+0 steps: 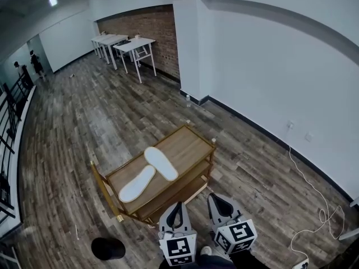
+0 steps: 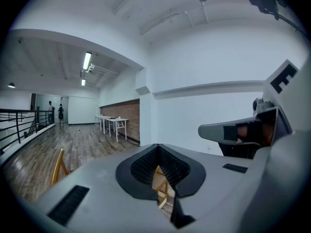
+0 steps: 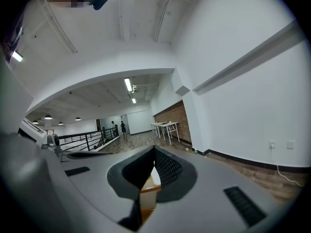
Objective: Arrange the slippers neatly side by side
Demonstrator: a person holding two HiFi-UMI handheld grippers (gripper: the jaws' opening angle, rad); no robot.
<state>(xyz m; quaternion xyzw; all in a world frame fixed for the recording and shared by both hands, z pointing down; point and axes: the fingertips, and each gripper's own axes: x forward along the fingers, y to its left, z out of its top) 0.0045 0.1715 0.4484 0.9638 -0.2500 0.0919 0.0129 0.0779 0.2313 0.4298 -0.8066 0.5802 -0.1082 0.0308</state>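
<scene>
From the head view, two white slippers lie on the worktop (image 1: pixel 188 145) of a wooden rack (image 1: pixel 102 185). One slipper (image 1: pixel 161 162) is angled toward the wall. The other slipper (image 1: pixel 137 184) slants the opposite way, and their near ends meet or almost meet, so the pair makes a bent line rather than lying parallel. Only this view shows that layout.

The left gripper (image 1: pixel 178 207) and right gripper (image 1: pixel 217 202) hang low, just short of the rack's near edge and well apart from both slippers.

In the left gripper view the jaws are clenched, pads meeting at the top and grasping nothing. Only a sliver of the rack's frame shows through the slot below them, with more yellow wood off to the left. The right gripper view likewise shows clenched, empty jaws. Through their slot comes a strip of wood and a small white patch that may be a slipper, though it is too little to be sure.

The head view alone takes in a black round object (image 1: pixel 108 249) on the plank floor (image 1: pixel 84 122) and a white cable (image 1: pixel 314 203) near the wall. All three views catch the white tables (image 1: pixel 134 45) by the brick wall (image 1: pixel 151 29).
</scene>
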